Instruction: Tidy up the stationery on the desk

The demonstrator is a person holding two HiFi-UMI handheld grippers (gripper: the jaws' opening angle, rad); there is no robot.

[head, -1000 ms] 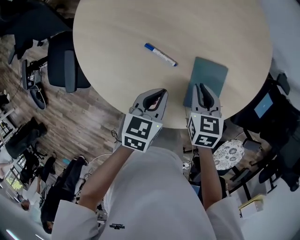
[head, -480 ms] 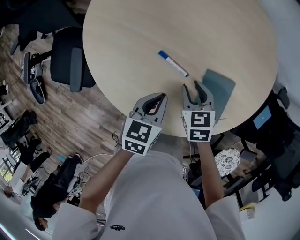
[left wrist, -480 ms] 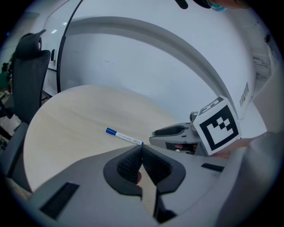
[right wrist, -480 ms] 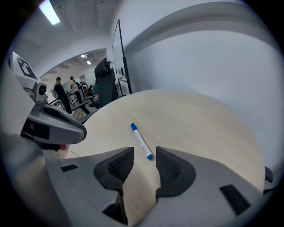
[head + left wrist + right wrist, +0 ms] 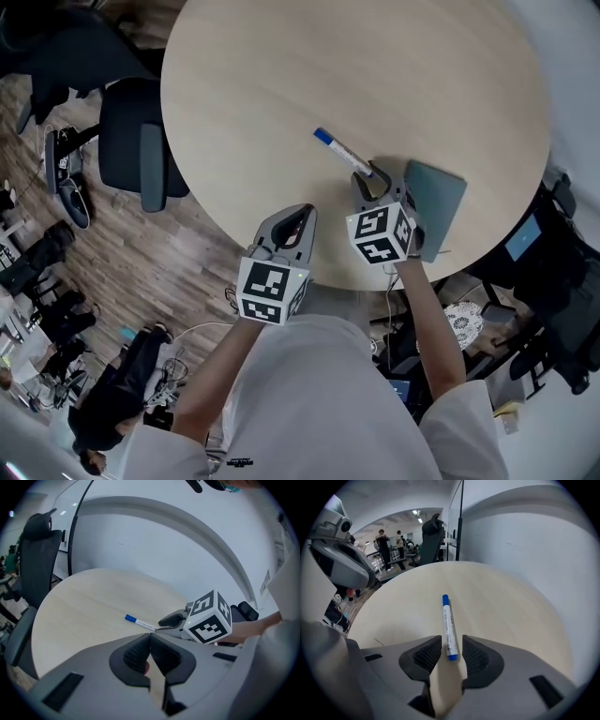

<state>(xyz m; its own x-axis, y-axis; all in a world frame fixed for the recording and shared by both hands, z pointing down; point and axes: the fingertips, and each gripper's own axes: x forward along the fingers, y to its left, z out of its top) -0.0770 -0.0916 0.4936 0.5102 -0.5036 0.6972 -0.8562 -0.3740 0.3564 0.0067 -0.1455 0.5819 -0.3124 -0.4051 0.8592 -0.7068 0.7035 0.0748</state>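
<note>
A white marker with blue ends (image 5: pixel 338 151) (image 5: pixel 448 626) (image 5: pixel 139 622) lies on the round pale wooden table (image 5: pixel 281 84). My right gripper (image 5: pixel 372 180) (image 5: pixel 450 654) is open, and the marker's near end sits between its two pads without being clamped. A teal notebook (image 5: pixel 436 204) lies flat just right of that gripper, near the table's edge. My left gripper (image 5: pixel 298 223) (image 5: pixel 150 648) is shut with nothing in it and hovers at the table's near edge, left of the right one.
A black office chair (image 5: pixel 141 150) stands close to the table's left side. More chairs and cables are on the wood floor at left. Dark chairs and a patterned seat (image 5: pixel 464 323) crowd the lower right. People stand far off in the right gripper view.
My right gripper has moved forward and left from over the notebook to the marker's near end, now straddling it. The left gripper has stayed near the table edge.
</note>
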